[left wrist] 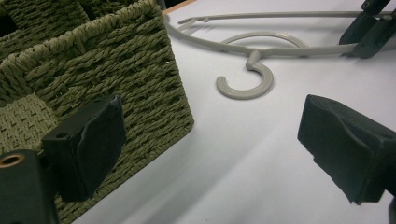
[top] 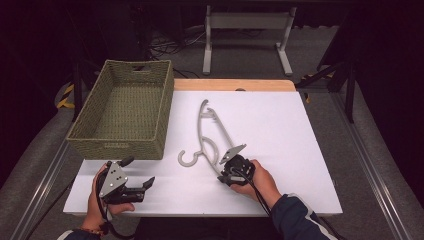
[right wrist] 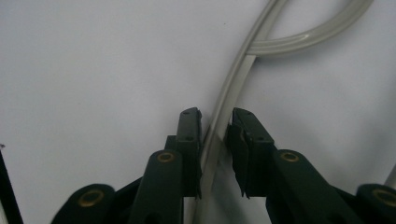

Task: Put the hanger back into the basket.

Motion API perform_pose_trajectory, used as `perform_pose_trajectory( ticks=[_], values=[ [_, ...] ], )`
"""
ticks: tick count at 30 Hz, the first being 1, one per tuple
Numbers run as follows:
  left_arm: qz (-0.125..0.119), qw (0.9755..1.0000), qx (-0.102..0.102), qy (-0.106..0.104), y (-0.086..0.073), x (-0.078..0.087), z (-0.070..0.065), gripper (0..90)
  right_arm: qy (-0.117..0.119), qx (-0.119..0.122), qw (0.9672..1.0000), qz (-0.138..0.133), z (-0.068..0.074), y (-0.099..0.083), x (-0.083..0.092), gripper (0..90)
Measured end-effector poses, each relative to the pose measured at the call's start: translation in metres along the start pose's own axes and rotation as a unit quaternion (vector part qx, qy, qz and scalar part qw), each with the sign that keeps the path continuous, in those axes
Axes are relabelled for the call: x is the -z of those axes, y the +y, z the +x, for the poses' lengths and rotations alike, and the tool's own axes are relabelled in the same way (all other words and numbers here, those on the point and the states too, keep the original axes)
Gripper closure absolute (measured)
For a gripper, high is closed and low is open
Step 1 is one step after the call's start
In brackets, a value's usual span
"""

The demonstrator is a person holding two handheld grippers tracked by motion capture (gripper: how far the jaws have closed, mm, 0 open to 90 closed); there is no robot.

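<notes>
While high view gives me whole layout, right gripper view shows detail: right gripper [right wrist: 215,140] pinching hanger [right wrist: 233,88] arm, pads tight on both sides. Left gripper [left wrist: 210,140] spread wide, nothing btwn pads, parked by basket [left wrist: 93,60] corner. Hanger [top: 212,137] grey plastic, thin, lying flat on white table [top: 280,125], hook twd basket, just right of it.
</notes>
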State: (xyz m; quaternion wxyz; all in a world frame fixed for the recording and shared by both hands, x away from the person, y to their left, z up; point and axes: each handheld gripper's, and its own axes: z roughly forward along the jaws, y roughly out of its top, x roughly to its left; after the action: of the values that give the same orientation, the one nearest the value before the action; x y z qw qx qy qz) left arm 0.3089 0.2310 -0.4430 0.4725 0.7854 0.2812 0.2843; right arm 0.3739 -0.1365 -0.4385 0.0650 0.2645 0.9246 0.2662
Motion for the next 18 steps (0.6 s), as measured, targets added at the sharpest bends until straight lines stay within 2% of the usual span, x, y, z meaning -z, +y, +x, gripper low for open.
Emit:
perform_pose_trajectory(
  ticks=[2,4,8,12,15,16,18],
  values=[
    [-0.002,1.0000,0.000,-0.001,0.000,0.000,0.000,8.6,-0.003,0.001,1.0000,0.003,-0.002,0.001,0.000,82.4],
    [0.002,1.0000,0.000,-0.004,-0.001,-0.001,0.000,8.7,-0.003,0.020,0.9998,0.007,-0.002,0.001,0.000,82.9],
    [0.004,1.0000,-0.001,-0.007,-0.001,-0.002,0.001,8.9,-0.009,0.020,0.9997,0.010,-0.001,0.003,0.000,83.2],
    [0.002,0.9999,0.000,-0.010,0.000,-0.001,-0.001,9.1,-0.013,0.021,0.9997,0.000,-0.002,0.001,0.001,83.3],
    [0.000,0.9999,0.003,-0.012,0.000,-0.001,-0.001,9.2,-0.018,0.012,0.9997,-0.012,-0.006,-0.002,0.006,83.3],
    [-0.004,0.9998,0.008,-0.015,0.001,-0.001,-0.001,9.3,-0.003,-0.017,0.9989,-0.044,-0.014,-0.006,0.014,83.3],
    [-0.006,0.9998,0.007,-0.015,0.002,0.000,-0.001,9.6,0.000,-0.025,0.9983,-0.053,-0.016,-0.007,0.018,83.3]
  ],
)
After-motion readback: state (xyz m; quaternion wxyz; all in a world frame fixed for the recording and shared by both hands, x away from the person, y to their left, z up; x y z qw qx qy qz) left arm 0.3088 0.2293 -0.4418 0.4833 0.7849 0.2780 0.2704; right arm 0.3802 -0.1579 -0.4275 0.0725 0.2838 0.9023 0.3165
